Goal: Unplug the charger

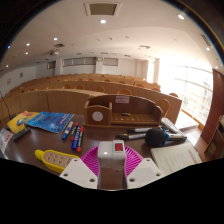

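Observation:
My gripper (112, 153) is shut on a white and grey charger block (112, 165) with a red mark on its top. Both pink pads (92, 160) press on its sides. A yellow power strip (50, 158) lies on the dark desk to the left of the fingers. The charger is apart from the strip. I cannot see the charger's prongs or its cable.
Several pens (74, 135) and a blue book (45, 121) lie beyond the strip. A wooden desk organiser (118, 110) stands ahead. A black and blue object (155, 136) and white paper (178, 155) lie to the right. Rows of lecture-hall benches fill the background.

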Demonstrator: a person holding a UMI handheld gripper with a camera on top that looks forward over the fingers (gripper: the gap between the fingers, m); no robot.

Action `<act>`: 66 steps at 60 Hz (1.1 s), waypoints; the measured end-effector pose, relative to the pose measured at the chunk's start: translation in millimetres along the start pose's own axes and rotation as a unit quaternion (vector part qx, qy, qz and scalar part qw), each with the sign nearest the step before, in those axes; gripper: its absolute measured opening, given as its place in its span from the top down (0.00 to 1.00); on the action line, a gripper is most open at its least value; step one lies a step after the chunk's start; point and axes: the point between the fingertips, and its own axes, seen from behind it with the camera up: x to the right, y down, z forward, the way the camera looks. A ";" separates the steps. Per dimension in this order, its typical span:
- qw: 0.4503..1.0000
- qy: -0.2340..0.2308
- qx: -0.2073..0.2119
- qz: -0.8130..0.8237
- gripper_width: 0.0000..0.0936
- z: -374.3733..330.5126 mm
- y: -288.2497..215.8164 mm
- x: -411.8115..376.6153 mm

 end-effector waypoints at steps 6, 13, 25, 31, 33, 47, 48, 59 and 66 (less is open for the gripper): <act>0.999 -0.003 -0.036 0.002 0.64 -2.1 13.5 8.9; 0.998 -0.008 -0.055 0.022 0.54 -10.6 28.2 11.5; 0.999 0.000 -0.039 0.025 0.11 -62.5 12.1 13.9; 0.999 0.000 -0.031 0.023 0.09 -109.3 0.1 8.4; 0.999 -0.001 -0.028 0.024 0.09 -126.8 -3.4 5.1; 1.000 0.013 -0.018 0.003 0.09 -259.2 -13.4 -16.1; 1.000 0.015 -0.017 0.002 0.09 -268.3 -13.6 -18.0; 0.999 0.032 -0.017 0.005 0.09 -357.0 -3.2 -31.2; 0.999 0.037 -0.018 -0.001 0.09 -391.9 7.3 -39.1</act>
